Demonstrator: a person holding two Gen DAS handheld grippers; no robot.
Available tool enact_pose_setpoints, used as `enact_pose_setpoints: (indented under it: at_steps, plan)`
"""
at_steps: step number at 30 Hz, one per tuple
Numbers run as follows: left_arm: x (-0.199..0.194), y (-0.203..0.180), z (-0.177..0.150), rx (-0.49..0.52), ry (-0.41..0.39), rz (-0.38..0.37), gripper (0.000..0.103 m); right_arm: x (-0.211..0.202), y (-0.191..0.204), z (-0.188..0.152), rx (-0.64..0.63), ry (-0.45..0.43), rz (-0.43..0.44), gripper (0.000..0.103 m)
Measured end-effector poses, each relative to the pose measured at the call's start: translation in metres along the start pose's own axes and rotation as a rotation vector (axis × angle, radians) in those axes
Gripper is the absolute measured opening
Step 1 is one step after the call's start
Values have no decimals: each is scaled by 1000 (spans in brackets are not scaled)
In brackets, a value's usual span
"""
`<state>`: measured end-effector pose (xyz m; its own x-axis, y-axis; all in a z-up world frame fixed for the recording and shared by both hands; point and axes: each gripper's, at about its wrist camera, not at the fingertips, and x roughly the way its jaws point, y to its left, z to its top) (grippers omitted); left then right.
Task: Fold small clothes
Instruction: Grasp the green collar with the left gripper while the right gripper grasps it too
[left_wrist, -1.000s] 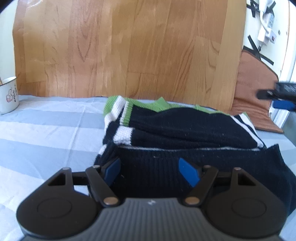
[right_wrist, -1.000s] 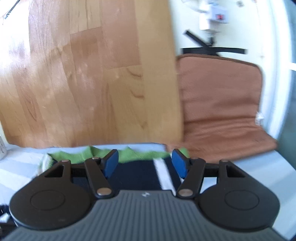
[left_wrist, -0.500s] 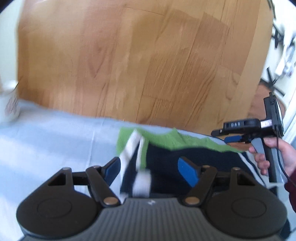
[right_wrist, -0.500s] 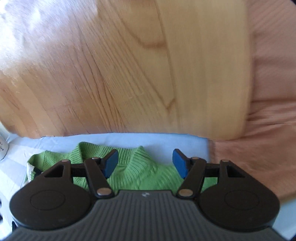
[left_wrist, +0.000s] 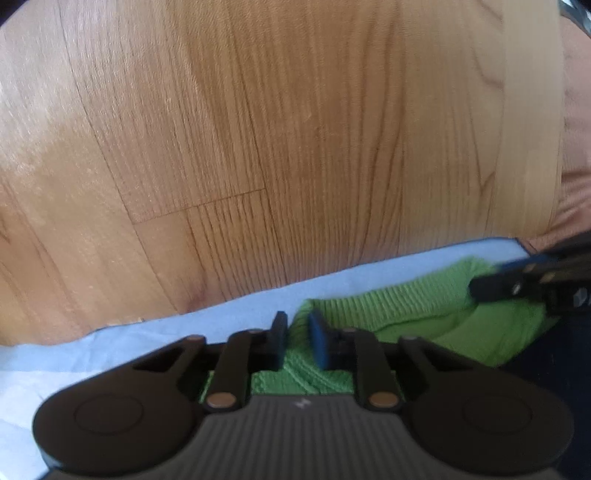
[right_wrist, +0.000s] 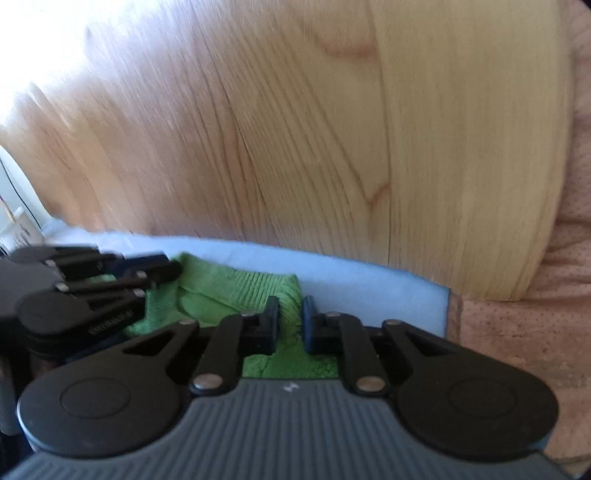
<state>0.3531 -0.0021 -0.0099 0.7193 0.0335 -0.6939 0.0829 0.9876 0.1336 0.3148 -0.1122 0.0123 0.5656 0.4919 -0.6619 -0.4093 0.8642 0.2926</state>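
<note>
Both the left claw (left_wrist: 297, 341) and the right claw (right_wrist: 290, 325) have just closed, pinching the far green ribbed-knit edge of the black sweater (left_wrist: 417, 310), its final fold not yet made.

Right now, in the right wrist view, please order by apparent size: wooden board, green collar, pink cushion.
1. wooden board
2. pink cushion
3. green collar, partly hidden by both grippers, so its rank is unsure.

Both wrist views close, angled down; share green collar (left_wrist: 417, 314).
</note>
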Motion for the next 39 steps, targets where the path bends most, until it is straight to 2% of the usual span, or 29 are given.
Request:
enact_pose_setpoints:
  at_steps: [3,6,8,12,16,18,21,24,25,27,28,30,33,36,39]
  plan:
    - [-35,-1,-3,7,-69,12,12,-39,4,-4,34,-87,37,15]
    - [-100,2,-12,-18,-193,-11,12,-88,23,-16,2,-150,39,15]
    - [-149,3,-29,-30,-276,-41,12,-124,41,-32,-35,-184,33,15]
    - [-231,0,-91,-42,-396,-96,12,-194,72,-81,-101,-235,40,15]
    - [-282,-9,-160,-30,-442,-126,12,-243,103,-152,-172,-263,32,15]
    - [-298,-18,-193,-5,-442,-137,12,-252,117,-191,-197,-275,-3,15]
    - [-300,-28,-230,50,-394,-144,14,-244,127,-241,-197,-287,-76,15]
    - [-281,-37,-252,93,-277,-146,20,-214,116,-258,-113,-229,-109,21]
    - [-279,-36,-255,92,-248,-158,21,-210,111,-260,-78,-217,-97,23]
    - [-291,-27,-259,68,-259,-189,21,-225,104,-257,-27,-229,-43,29]
    - [-301,-19,-257,47,-287,-209,22,-237,103,-256,-22,-251,-18,30]
    - [-321,0,-250,-27,-361,-252,34,-261,100,-249,-20,-331,-14,30]
    - [-323,21,-226,-142,-411,-247,35,-276,92,-230,14,-414,-64,30]
    - [-295,32,-201,-219,-365,-181,30,-268,76,-212,77,-450,-81,30]
    - [-261,35,-189,-244,-306,-145,29,-243,58,-199,151,-429,-91,30]
